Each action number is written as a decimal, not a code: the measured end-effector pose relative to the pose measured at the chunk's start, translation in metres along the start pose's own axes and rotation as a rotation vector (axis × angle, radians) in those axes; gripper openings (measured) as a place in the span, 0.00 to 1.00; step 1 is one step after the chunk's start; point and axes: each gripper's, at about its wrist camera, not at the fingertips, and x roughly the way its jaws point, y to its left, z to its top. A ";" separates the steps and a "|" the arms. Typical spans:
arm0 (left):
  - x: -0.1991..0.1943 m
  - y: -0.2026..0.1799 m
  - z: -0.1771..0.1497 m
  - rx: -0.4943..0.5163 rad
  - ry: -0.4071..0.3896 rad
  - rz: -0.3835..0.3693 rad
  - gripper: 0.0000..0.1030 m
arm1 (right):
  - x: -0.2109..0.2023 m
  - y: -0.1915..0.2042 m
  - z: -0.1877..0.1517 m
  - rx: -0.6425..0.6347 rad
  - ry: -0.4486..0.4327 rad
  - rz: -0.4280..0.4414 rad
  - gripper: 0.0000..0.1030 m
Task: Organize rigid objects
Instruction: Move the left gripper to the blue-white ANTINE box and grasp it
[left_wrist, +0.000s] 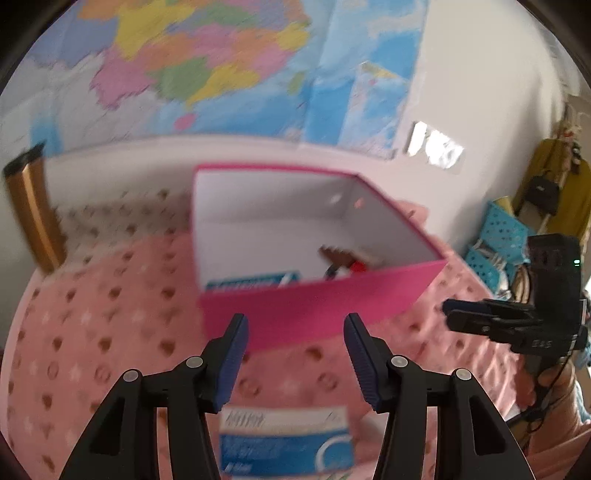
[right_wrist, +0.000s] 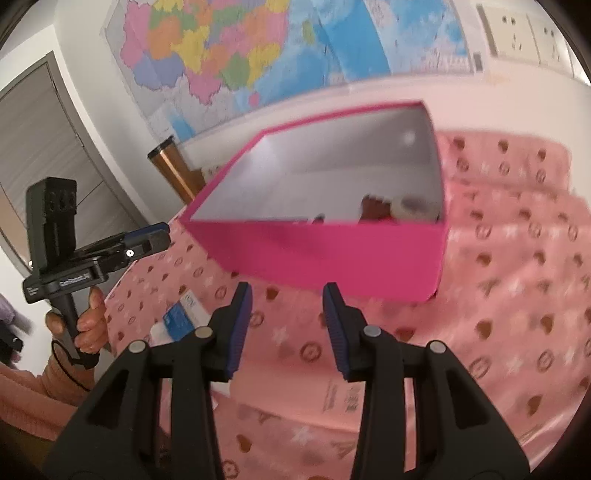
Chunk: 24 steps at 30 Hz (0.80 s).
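An open pink box (left_wrist: 317, 306) with a white inside stands on the pink patterned cloth (left_wrist: 92, 314); it also shows in the right wrist view (right_wrist: 332, 258). Inside lie a blue-and-white carton (left_wrist: 255, 282) and a brown and red item (left_wrist: 343, 258). My left gripper (left_wrist: 295, 362) is open and empty, in front of the box and above a blue-and-white carton (left_wrist: 284, 443) on the cloth. My right gripper (right_wrist: 288, 328) is open and empty, in front of the box. A pink carton (right_wrist: 332, 398) lies under it. The blue-and-white carton (right_wrist: 181, 317) lies to its left.
A gold cylinder (left_wrist: 33, 206) stands at the back left by the wall with maps (left_wrist: 207, 62). Blue perforated baskets (left_wrist: 498, 236) sit off the right edge. The other gripper (left_wrist: 517, 317) shows at the right, and the left one (right_wrist: 92, 254) shows in the right wrist view.
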 end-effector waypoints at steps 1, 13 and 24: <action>0.002 0.003 -0.006 -0.011 0.012 0.012 0.53 | 0.003 0.002 -0.005 -0.002 0.014 0.004 0.41; 0.012 0.023 -0.049 -0.093 0.119 0.057 0.53 | 0.029 0.018 -0.031 -0.002 0.118 0.065 0.41; 0.019 0.038 -0.068 -0.116 0.194 0.050 0.53 | 0.077 0.060 -0.031 -0.122 0.222 0.150 0.41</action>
